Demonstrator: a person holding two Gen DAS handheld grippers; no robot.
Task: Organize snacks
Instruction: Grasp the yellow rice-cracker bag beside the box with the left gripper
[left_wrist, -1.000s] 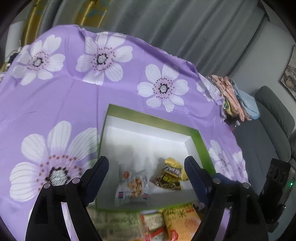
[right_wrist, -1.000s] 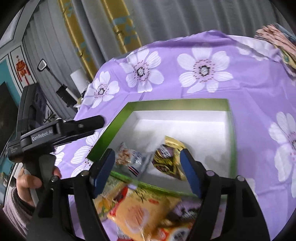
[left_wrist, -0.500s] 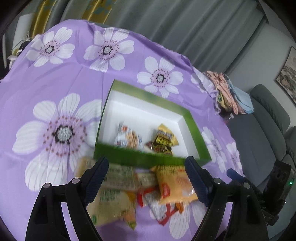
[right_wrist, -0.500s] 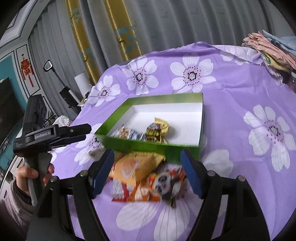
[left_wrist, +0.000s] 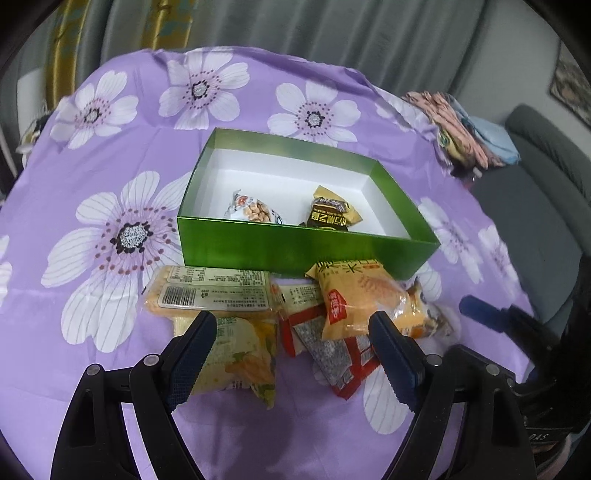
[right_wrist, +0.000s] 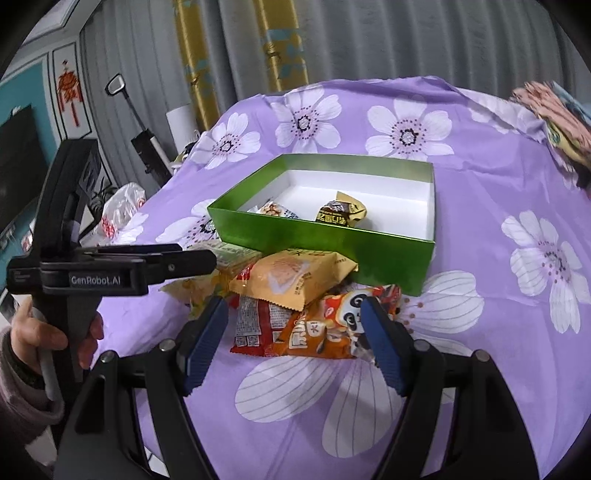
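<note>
Both grippers have been drawn back from the green cardboard box (left_wrist: 306, 247), where a peanut packet (left_wrist: 255, 211) and brown-gold wrapped snack (left_wrist: 332, 216) are kept; left gripper (left_wrist: 293, 354) and right gripper (right_wrist: 295, 343) are held apart, empty.

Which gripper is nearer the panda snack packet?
Right. The right gripper hangs just in front of the panda snack packet, which lies between its open fingers. The left gripper is over the other end of the pile.

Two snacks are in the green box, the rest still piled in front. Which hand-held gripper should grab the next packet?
Probably the right hand-held gripper: it is open, and the panda packet lies loose between its fingers. The left hand-held gripper, also open, faces overlapping packets in front of the green box.
</note>
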